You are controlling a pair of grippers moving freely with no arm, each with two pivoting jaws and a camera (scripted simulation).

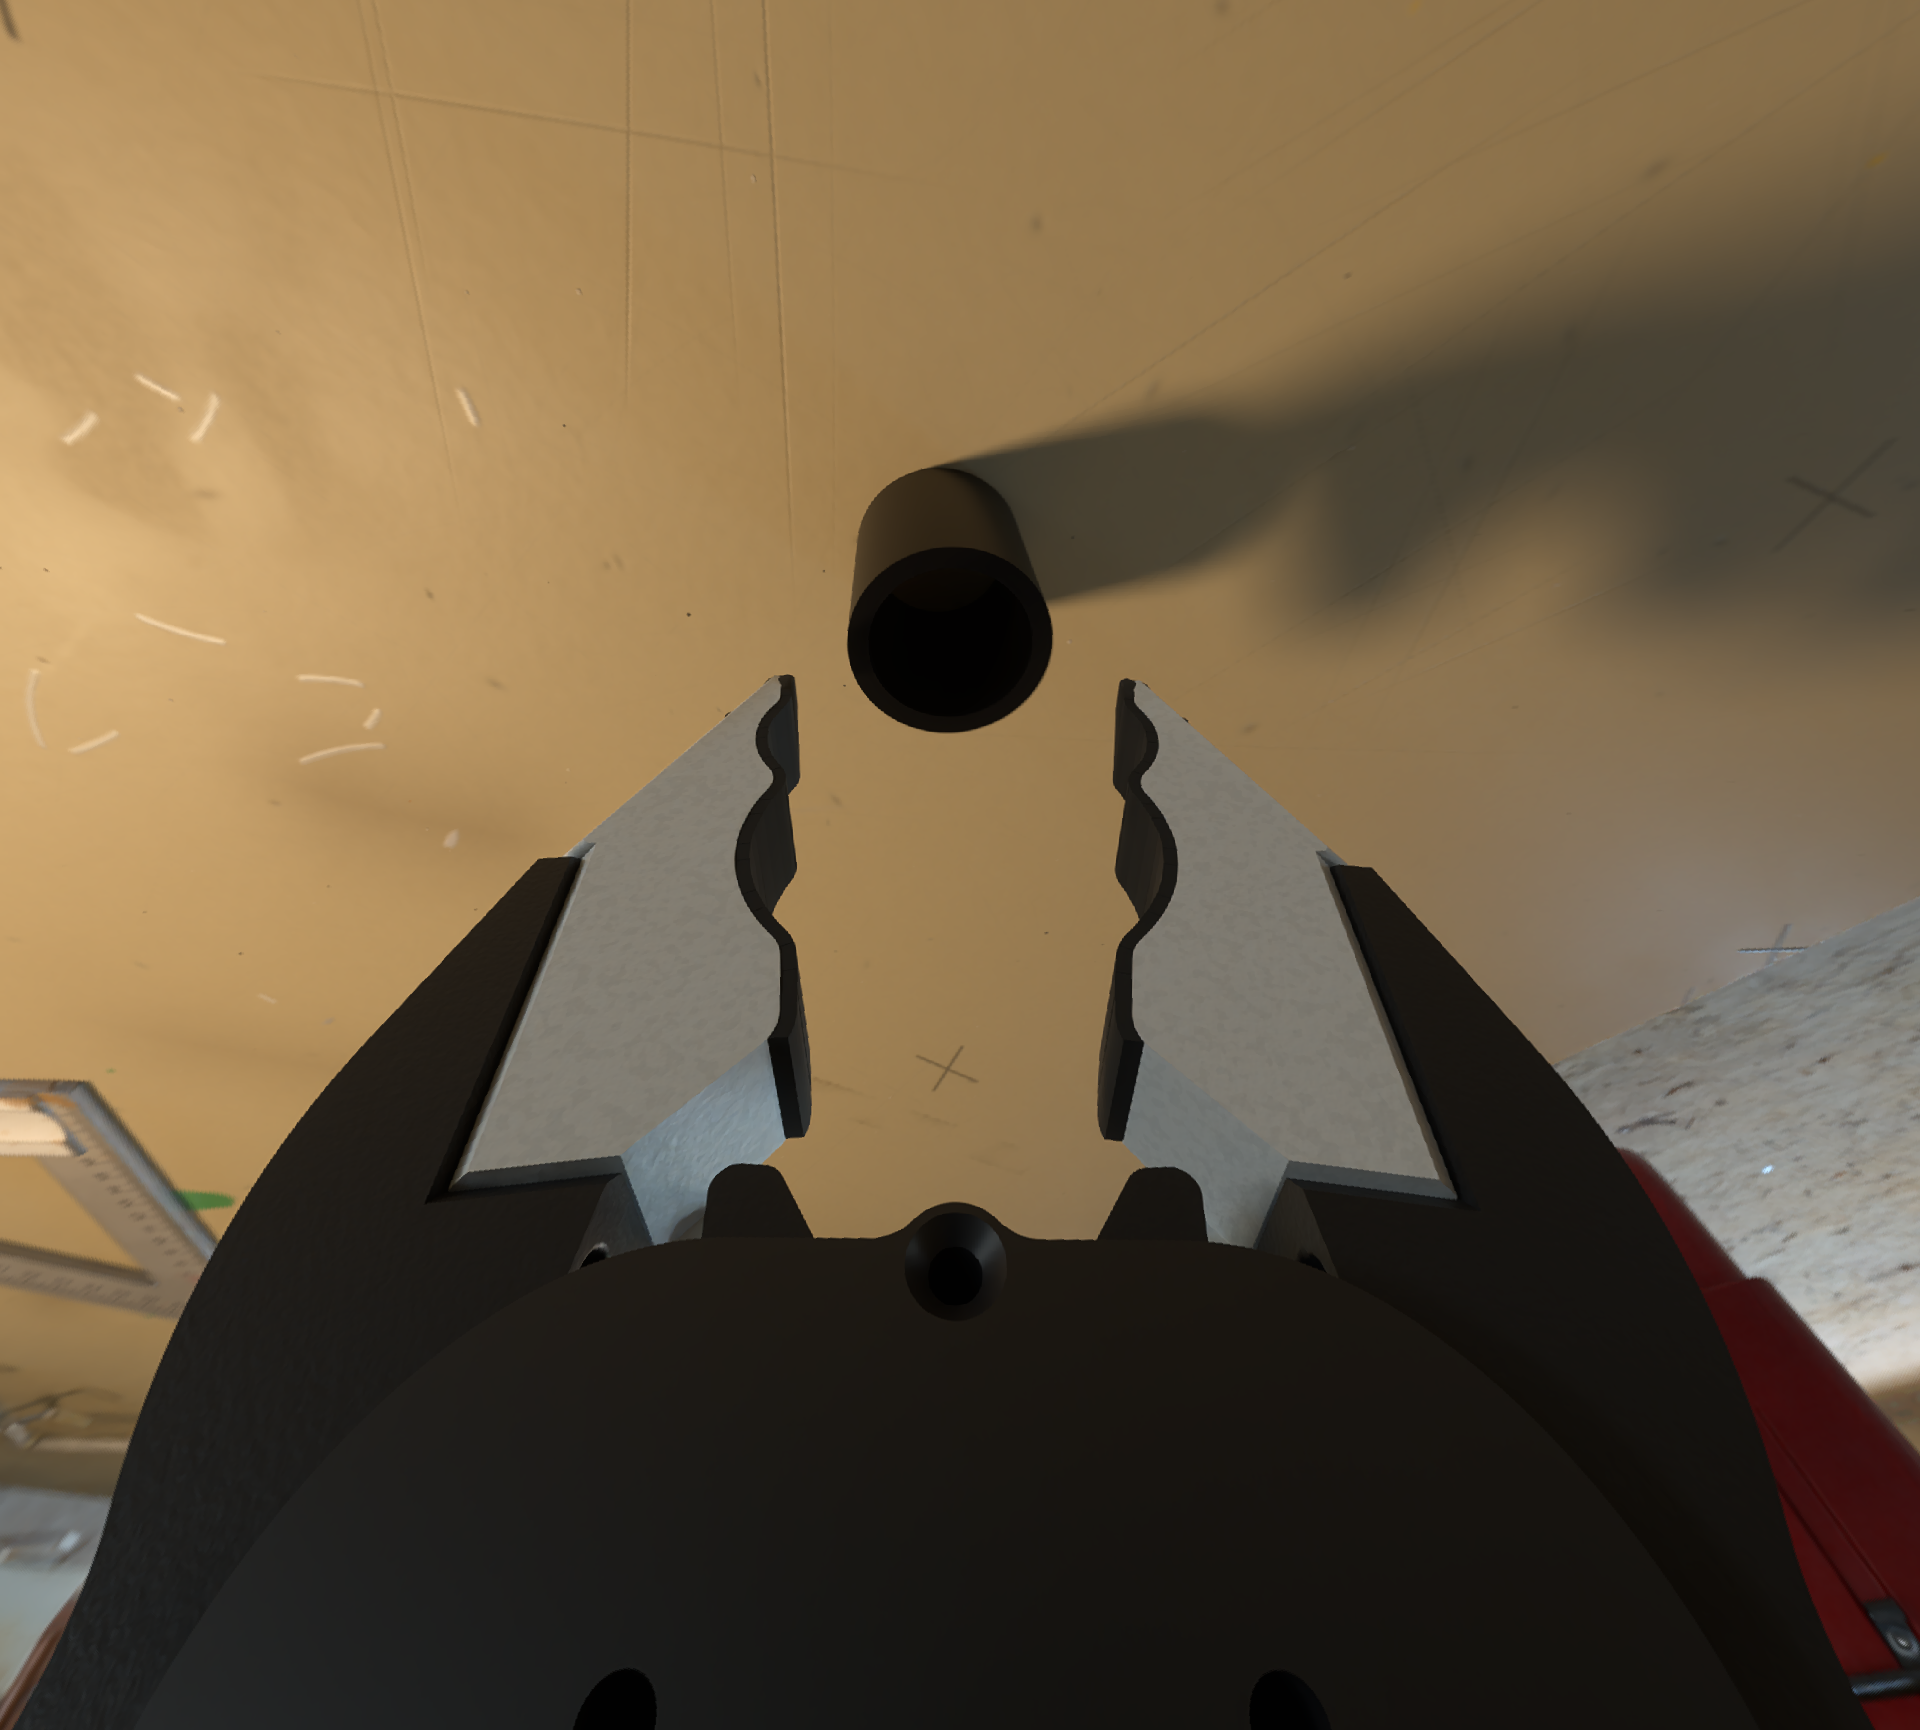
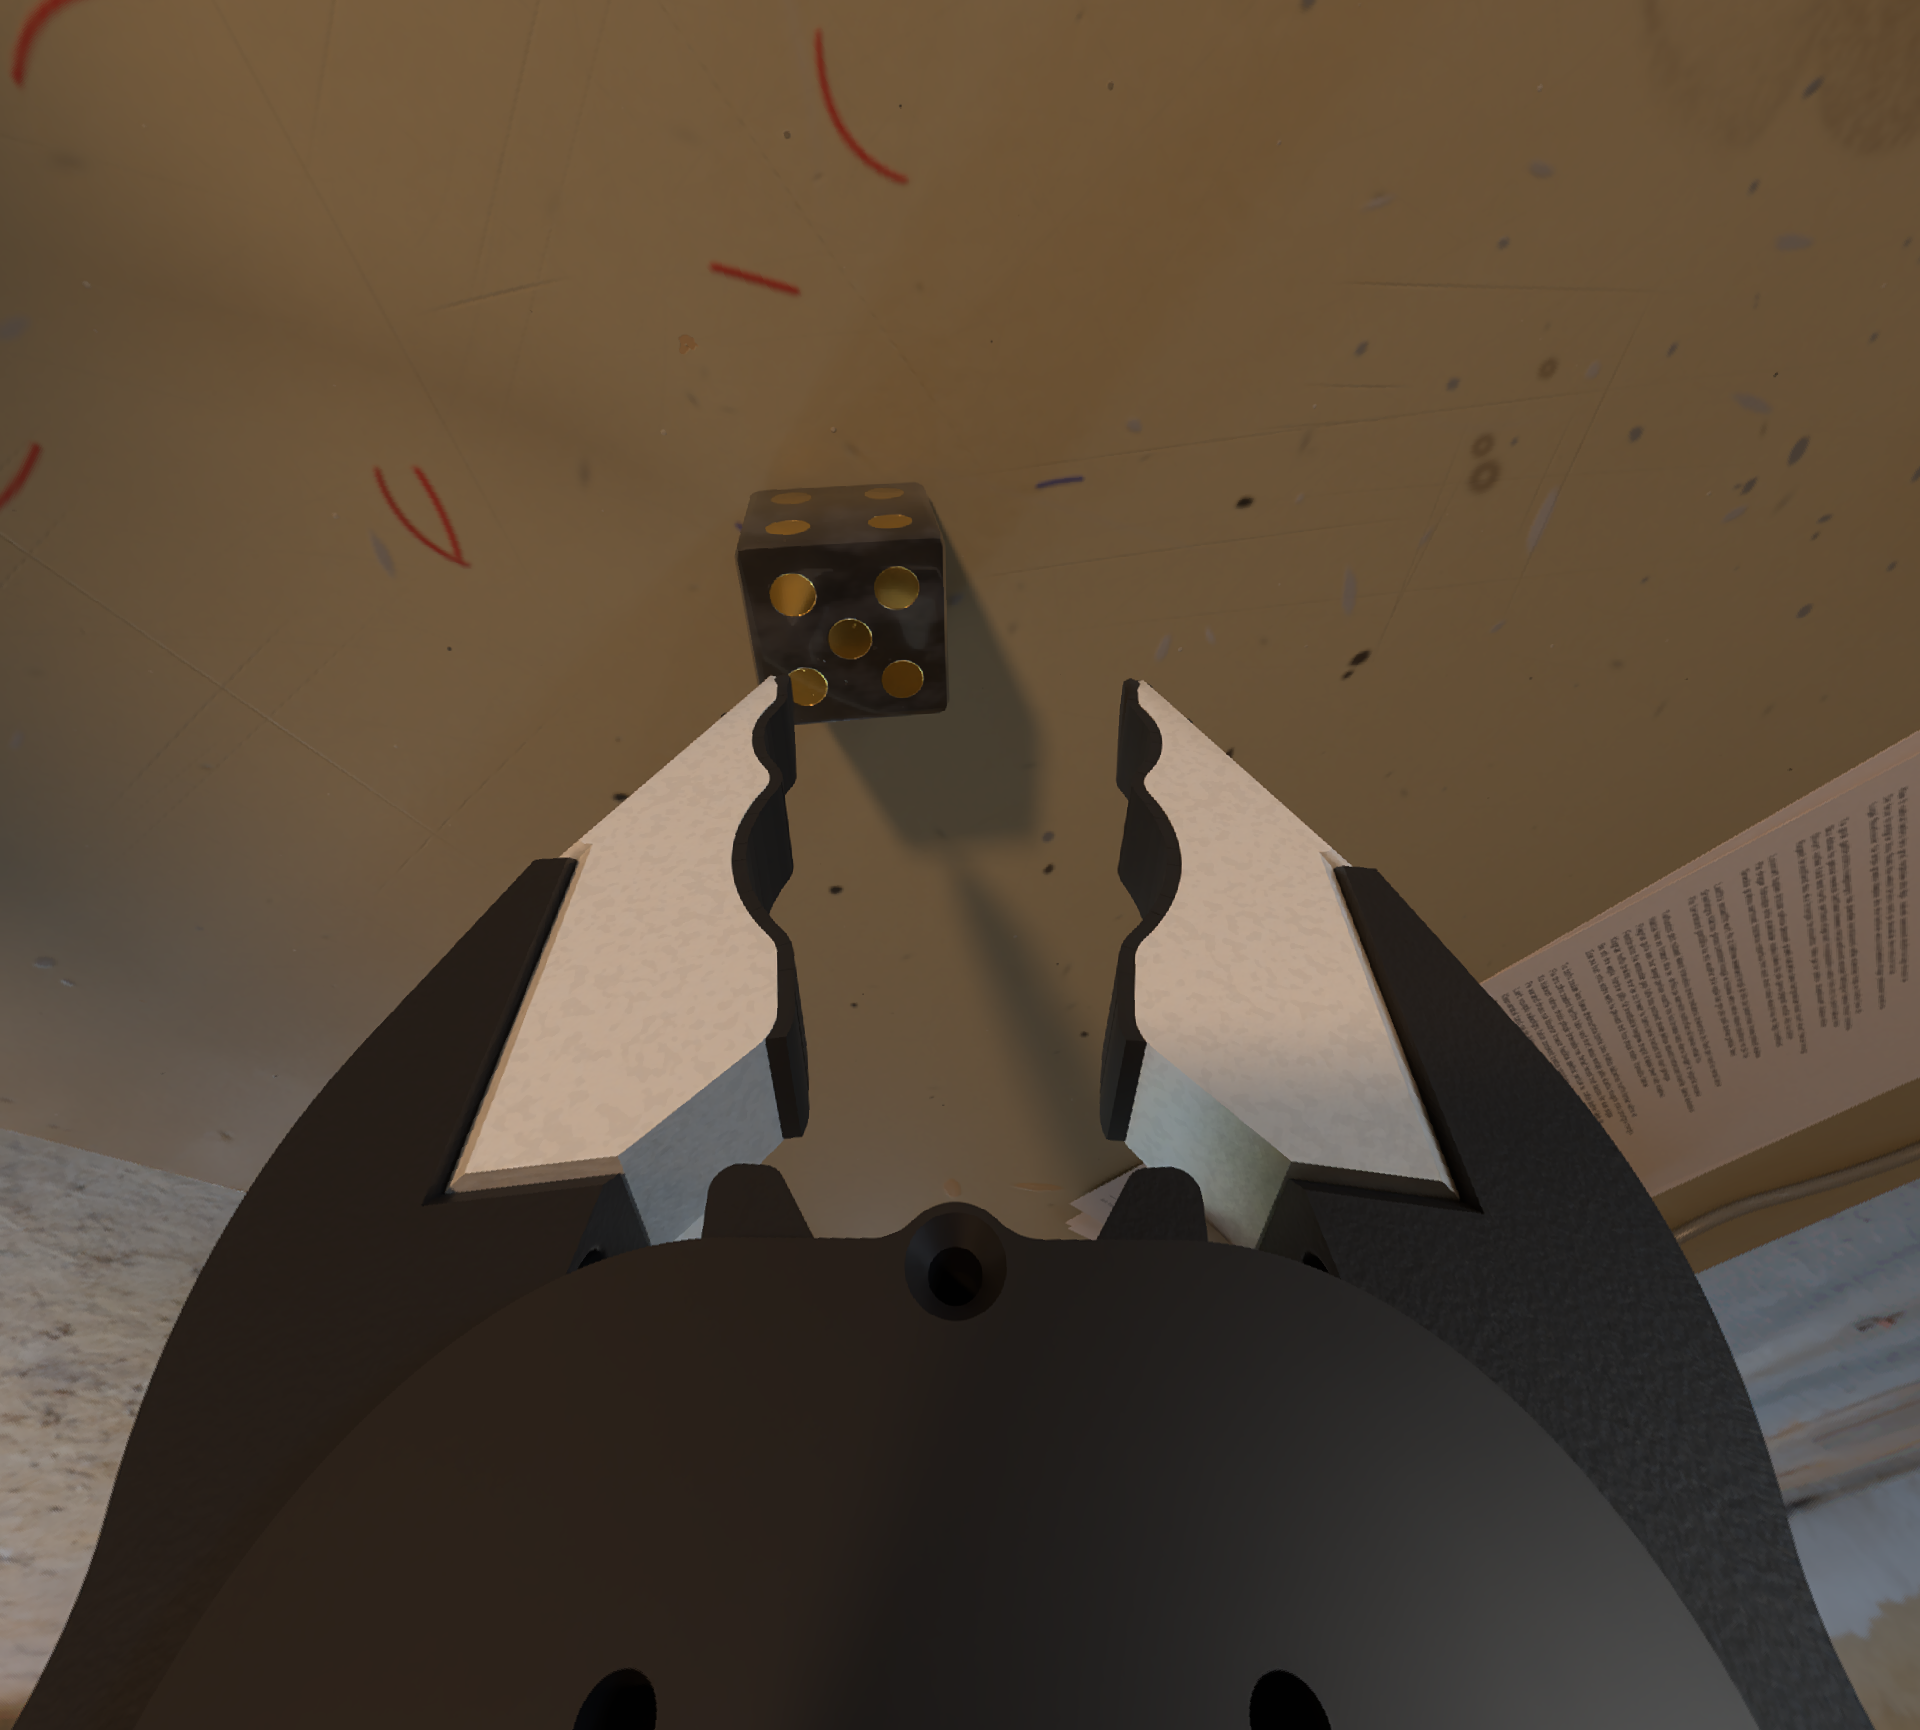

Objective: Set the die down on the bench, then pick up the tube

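Note:
A short black tube (image 1: 948, 610) stands on the tan bench (image 1: 520, 226), its open end facing my camera. My left gripper (image 1: 954, 693) is open and empty, its fingertips just short of the tube and either side of it. In the right wrist view a dark marbled die (image 2: 844, 605) with gold pips sits on the bench (image 2: 1351, 537) with its shadow beside it. My right gripper (image 2: 954, 693) is open and empty; the die lies just beyond the tips, nearer the left fingertip (image 2: 774, 714), which overlaps its lower corner.
A metal ruler (image 1: 94, 1192) lies at the lower left of the left wrist view and a red case (image 1: 1787, 1389) at the lower right past the bench edge. A printed paper sheet (image 2: 1714, 953) lies at the right in the right wrist view. Red pen marks (image 2: 847, 111) dot the bench.

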